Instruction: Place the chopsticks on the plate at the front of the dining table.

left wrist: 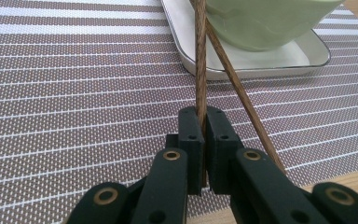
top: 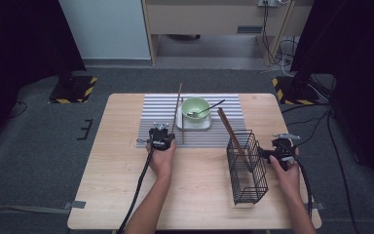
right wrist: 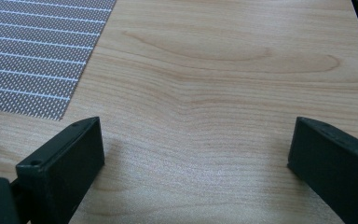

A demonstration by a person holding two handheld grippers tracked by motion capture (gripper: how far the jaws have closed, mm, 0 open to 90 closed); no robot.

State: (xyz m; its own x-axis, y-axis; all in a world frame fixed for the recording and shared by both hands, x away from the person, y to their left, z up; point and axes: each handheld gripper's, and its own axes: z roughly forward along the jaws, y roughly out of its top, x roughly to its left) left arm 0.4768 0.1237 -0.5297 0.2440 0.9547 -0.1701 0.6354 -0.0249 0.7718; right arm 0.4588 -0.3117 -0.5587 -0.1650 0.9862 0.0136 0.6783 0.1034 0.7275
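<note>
My left gripper (top: 167,132) (left wrist: 204,116) is shut on a brown wooden chopstick (top: 177,105) (left wrist: 200,60), which points away over the striped placemat (top: 156,114) (left wrist: 74,93). A second chopstick (left wrist: 242,98) lies slanted on the mat, crossing under the held one near the white tray (top: 195,125) (left wrist: 261,65). On that tray stands a green bowl (top: 196,106) (left wrist: 265,23) with a spoon (top: 208,108) in it. My right gripper (top: 278,147) (right wrist: 198,140) hovers open over bare wood, right of a black wire basket (top: 246,168), nothing between its jaws.
Brown sticks (top: 230,127) lean out of the wire basket toward the mat. The placemat's corner (right wrist: 28,56) lies left of the right gripper. The wooden table (top: 117,175) (right wrist: 223,70) has bare room at front left. Floor stands and cables sit beyond the far edge.
</note>
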